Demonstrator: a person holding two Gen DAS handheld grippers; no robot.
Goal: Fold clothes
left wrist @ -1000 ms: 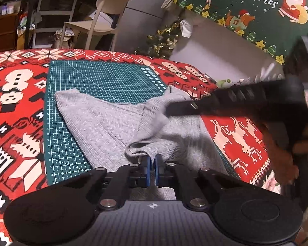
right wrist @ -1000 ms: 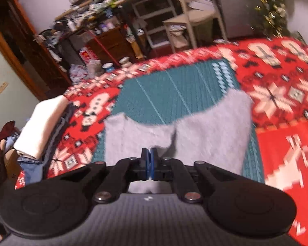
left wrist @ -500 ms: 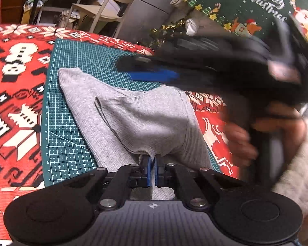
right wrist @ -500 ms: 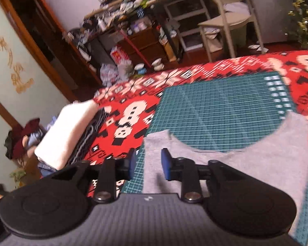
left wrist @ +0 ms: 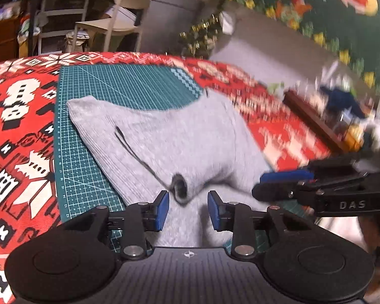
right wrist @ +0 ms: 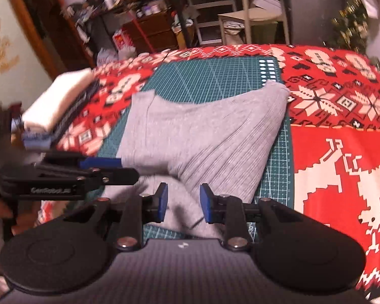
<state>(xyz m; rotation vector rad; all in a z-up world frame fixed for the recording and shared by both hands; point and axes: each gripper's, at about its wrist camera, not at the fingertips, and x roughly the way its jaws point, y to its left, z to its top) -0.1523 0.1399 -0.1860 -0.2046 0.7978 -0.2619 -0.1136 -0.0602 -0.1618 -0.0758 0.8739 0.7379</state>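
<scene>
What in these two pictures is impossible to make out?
- Left wrist view: the shelf clutter at the right is smeared by motion blur.
- Both views: the near edge of the grey garment is hidden behind each gripper's black body.
- Right wrist view: the folded stack at the left is blurred, so its pieces cannot be counted.

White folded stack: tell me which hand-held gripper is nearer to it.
Left. The left hand-held gripper is at the grey garment's edge toward the white folded stack; the right hand-held gripper is farther along that garment. Both sets of jaws have just been opening, cloth loose between them.
</scene>
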